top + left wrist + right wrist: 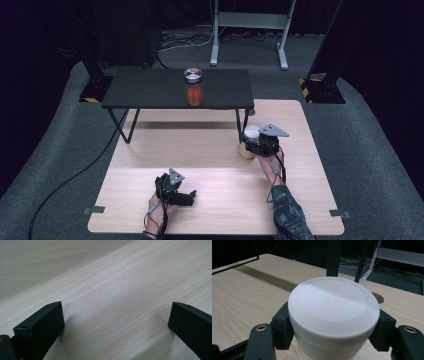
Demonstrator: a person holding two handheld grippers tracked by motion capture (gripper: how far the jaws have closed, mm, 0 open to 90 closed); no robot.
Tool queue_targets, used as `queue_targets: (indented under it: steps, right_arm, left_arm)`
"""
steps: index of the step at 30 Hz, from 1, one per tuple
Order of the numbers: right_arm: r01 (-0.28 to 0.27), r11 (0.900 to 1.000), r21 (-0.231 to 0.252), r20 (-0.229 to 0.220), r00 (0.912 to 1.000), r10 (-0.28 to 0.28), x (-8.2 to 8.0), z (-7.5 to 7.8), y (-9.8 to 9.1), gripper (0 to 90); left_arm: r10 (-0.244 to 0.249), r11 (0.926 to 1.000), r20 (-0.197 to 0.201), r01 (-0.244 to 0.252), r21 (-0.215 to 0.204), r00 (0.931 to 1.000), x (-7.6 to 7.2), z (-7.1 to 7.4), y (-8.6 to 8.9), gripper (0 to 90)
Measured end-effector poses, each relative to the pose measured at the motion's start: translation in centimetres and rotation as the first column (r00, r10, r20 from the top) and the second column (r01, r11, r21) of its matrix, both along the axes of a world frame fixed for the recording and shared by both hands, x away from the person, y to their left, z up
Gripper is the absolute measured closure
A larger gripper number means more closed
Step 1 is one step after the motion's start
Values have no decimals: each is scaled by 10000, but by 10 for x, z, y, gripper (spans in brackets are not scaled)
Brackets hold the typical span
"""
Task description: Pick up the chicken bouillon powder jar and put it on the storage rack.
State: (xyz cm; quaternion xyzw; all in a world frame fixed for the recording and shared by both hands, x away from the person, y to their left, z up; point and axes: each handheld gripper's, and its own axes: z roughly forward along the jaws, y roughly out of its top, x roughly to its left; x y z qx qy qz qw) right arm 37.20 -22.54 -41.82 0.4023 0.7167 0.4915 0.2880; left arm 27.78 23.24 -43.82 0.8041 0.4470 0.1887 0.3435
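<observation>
A: From the high view, what's on the pale wooden table?

B: At its right side stands a white-lidded round jar with a tan body, just beside the front right leg of a low black shelf on thin metal legs. The right gripper sits against that jar, the person's sleeved forearm running down to the bottom edge. On the shelf, well apart, stands an orange-filled glass jar with a silver metal lid. The left gripper rests low on the near part of the table, away from both jars.

A: And the left gripper view?

B: The left gripper has its two black jaws spread wide, with bare wood grain between them. It holds nothing.

A: The right gripper view?

B: The white-lidded round jar fills the space between the black jaws. The right gripper is closed on it: one pad presses each side just under the lid's rim. The jar stands upright on the table, with the shelf's legs behind it.
</observation>
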Motion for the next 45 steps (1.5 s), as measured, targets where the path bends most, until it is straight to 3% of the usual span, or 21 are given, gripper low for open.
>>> queue_targets:
  steps: [20,45]
  right_arm:
    - [-122,9999,24,-250,9996,123,0,8,-5,329]
    - [-714,9974,126,-279,9970,717,-1,44,-8,330]
  left_arm:
    - [1,10000,2,-1,-9,10000,0,0,0,1]
    - [0,10000,2,0,-10,10000,0,0,0,1]
